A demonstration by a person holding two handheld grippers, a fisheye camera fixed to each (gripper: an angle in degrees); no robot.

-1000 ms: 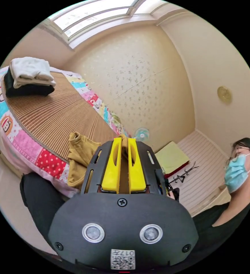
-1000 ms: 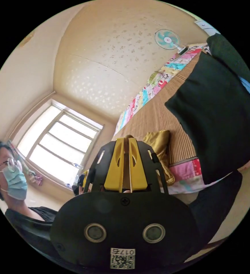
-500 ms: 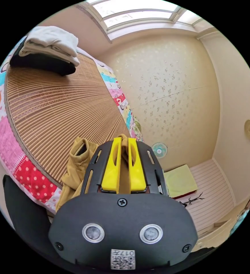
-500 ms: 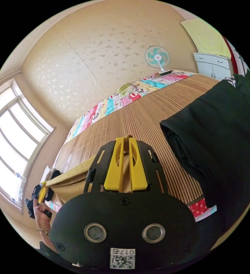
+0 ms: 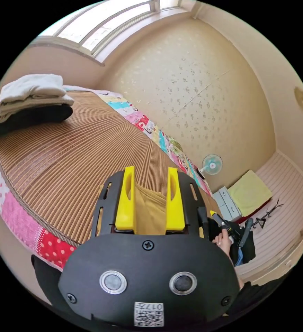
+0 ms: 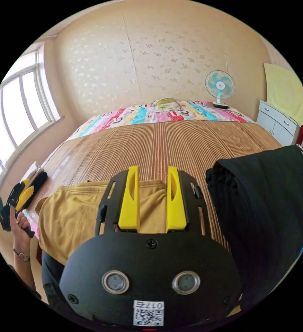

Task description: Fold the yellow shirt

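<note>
The yellow shirt [image 6: 71, 214] lies spread flat on the bamboo mat [image 6: 165, 145] near the bed's edge. My right gripper [image 6: 153, 171] hovers just above its near part, jaws open and apart, nothing pinched. In the left gripper view, my left gripper [image 5: 150, 173] is also open, with the yellow shirt's cloth [image 5: 151, 211] lying loose below the gap. A hand holds the left gripper [image 6: 26, 190] off the shirt's left side. The right gripper [image 5: 217, 218] shows small in a hand at the lower right.
A folded stack of white and black clothes [image 5: 30, 100] sits at the mat's far corner. A bulky black garment [image 6: 262, 207] lies right of the shirt. A patchwork quilt [image 6: 158, 114] rims the bed. A fan [image 6: 220, 84] and white cabinet [image 6: 279, 124] stand beyond.
Both grippers were shut on the yellow shirt and have opened. The shirt, held stretched between them before, now lies flat on the mat. Both cameras have swung.
</note>
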